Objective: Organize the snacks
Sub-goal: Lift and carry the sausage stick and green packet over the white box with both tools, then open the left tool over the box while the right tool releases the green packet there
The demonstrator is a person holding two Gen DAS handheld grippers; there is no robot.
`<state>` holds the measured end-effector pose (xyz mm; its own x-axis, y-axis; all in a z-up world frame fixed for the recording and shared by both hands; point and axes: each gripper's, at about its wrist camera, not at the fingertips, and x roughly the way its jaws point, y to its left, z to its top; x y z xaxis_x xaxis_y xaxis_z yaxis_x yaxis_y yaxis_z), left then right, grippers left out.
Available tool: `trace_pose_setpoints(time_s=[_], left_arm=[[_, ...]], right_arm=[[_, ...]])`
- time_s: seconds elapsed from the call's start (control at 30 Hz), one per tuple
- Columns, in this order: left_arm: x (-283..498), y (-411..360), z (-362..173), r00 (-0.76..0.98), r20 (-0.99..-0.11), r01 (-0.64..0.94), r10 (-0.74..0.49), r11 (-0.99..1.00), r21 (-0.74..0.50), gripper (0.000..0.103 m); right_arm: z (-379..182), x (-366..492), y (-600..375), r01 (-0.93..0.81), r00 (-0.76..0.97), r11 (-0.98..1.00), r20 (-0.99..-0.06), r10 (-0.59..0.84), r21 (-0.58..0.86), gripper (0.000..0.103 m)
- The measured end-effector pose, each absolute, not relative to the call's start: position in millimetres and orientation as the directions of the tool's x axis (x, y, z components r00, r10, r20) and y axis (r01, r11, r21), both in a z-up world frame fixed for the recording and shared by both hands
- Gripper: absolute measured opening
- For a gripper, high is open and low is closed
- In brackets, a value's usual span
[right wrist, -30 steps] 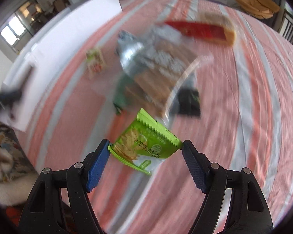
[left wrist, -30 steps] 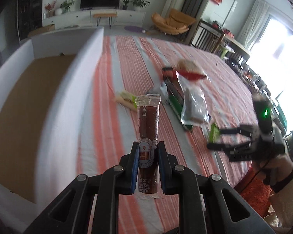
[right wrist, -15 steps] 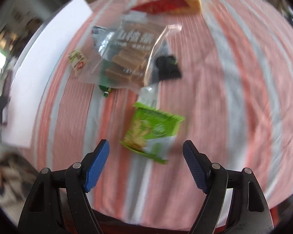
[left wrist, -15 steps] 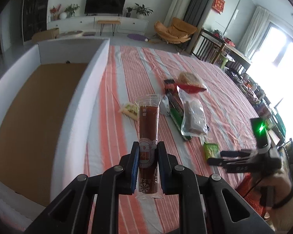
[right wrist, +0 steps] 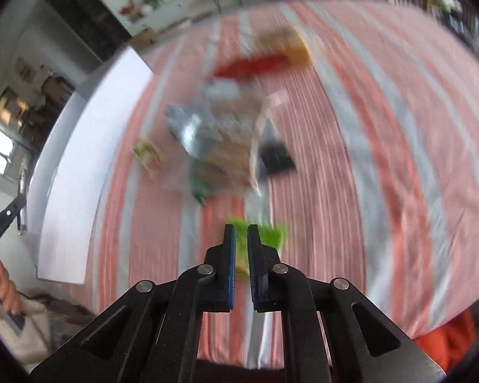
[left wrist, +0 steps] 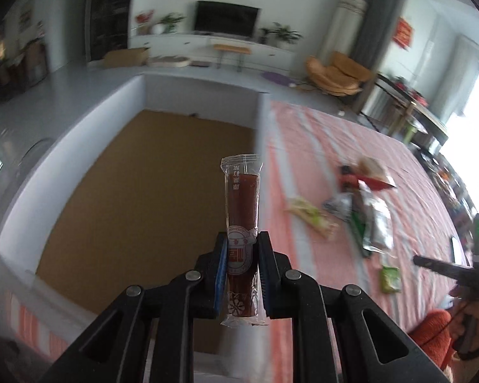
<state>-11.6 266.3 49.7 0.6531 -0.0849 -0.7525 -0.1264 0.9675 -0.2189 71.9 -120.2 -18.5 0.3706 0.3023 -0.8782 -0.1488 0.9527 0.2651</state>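
My left gripper (left wrist: 242, 239) is shut on a dark red snack stick in a clear wrapper (left wrist: 242, 198), which stands up between the pads. It hangs over the right side of a white-walled box (left wrist: 262, 121) with a brown floor. My right gripper (right wrist: 241, 233) is above the striped tablecloth, its jaws closing to a narrow slit with nothing between them. A small green snack packet (right wrist: 271, 234) lies flat on the cloth just beyond its tips. In the left wrist view that packet (left wrist: 390, 279) lies left of and below the right gripper (left wrist: 420, 260).
A pile of snack packets (left wrist: 373, 220) lies mid-table, with a red-and-tan pack (right wrist: 271, 60), a black packet (right wrist: 276, 159) and a small pale packet (right wrist: 148, 154). The box wall (right wrist: 89, 159) runs along the left. An orange cushion (left wrist: 431, 332) sits at the table's near edge.
My left gripper has carried the snack stick leftward, from above the cloth to over the box. My right gripper's jaws have gone from wide apart to together and lifted off the green packet.
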Motion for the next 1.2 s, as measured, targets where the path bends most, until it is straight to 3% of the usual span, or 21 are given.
trace_pose_setpoints(time_s=[0.03,0.07,0.1,0.27,0.3,0.33,0.47,0.6,0.7,0.93,0.97,1.0,1.03,1.07,1.1,1.13,1.2], left_arm=[[-13,273,48,0.654,-0.753,-0.142,-0.077,0.965,-0.222,0.017],[-16,279,47,0.654,-0.753,-0.155,-0.07,0.962,-0.224,0.017],[-18,282,46,0.655,-0.753,-0.16,-0.065,0.962,-0.223,0.017],[-20,286,34,0.648,-0.758,-0.167,-0.07,0.958,-0.231,0.017],[-20,285,32,0.645,-0.76,-0.166,-0.08,0.956,-0.241,0.017],[-18,283,30,0.643,-0.76,-0.162,-0.091,0.954,-0.252,0.017],[-17,278,30,0.647,-0.756,-0.14,-0.095,0.96,-0.241,0.017],[-14,290,26,0.638,-0.767,-0.171,-0.068,0.959,-0.227,0.017],[-11,297,19,0.62,-0.783,-0.197,-0.043,0.958,-0.209,0.017],[-12,322,9,0.584,-0.811,-0.283,0.03,0.944,-0.169,0.018],[-14,326,7,0.571,-0.82,-0.304,0.046,0.939,-0.159,0.02],[-16,332,4,0.551,-0.832,-0.334,0.068,0.931,-0.146,0.023],[-17,335,2,0.537,-0.84,-0.35,0.076,0.926,-0.14,0.042],[-20,339,0,0.526,-0.847,-0.366,0.082,0.92,-0.138,0.073],[-24,344,1,0.525,-0.845,-0.391,0.099,0.911,-0.136,0.084],[-28,346,2,0.537,-0.836,-0.402,0.114,0.906,-0.135,0.09],[-32,347,7,0.555,-0.82,-0.412,0.14,0.902,-0.125,0.09]], right_arm=[[-22,80,-114,-0.144,0.364,0.96,-0.89,0.276,0.239,0.026],[-30,84,-109,-0.133,0.32,0.965,-0.911,0.26,0.228,0.06],[-41,83,-108,-0.115,0.278,0.966,-0.926,0.255,0.232,0.072],[-92,82,-87,-0.028,0.175,0.986,-0.97,0.167,0.164,0.076],[-91,81,-79,-0.056,0.228,0.992,-0.966,0.12,0.11,0.071],[-91,82,-74,-0.071,0.253,0.995,-0.964,0.085,0.069,0.05],[-88,80,-92,-0.045,0.261,0.99,-0.956,0.138,0.131,0.05],[-61,73,-117,-0.005,0.305,0.958,-0.912,0.275,0.287,0.05],[-16,73,-97,-0.076,0.33,0.898,-0.839,0.432,0.433,0.05],[66,86,76,-0.418,0.269,0.706,-0.664,0.698,0.572,0.051],[69,91,101,-0.447,0.262,0.689,-0.653,0.711,0.571,0.055],[67,93,116,-0.461,0.25,0.68,-0.652,0.716,0.57,0.062],[61,95,131,-0.465,0.233,0.678,-0.661,0.714,0.568,0.08],[57,96,136,-0.46,0.228,0.68,-0.664,0.712,0.571,0.083],[54,98,139,-0.458,0.227,0.682,-0.666,0.71,0.57,0.082],[49,98,135,-0.458,0.235,0.687,-0.669,0.705,0.564,0.082],[43,94,125,-0.457,0.257,0.698,-0.67,0.696,0.55,0.082]])
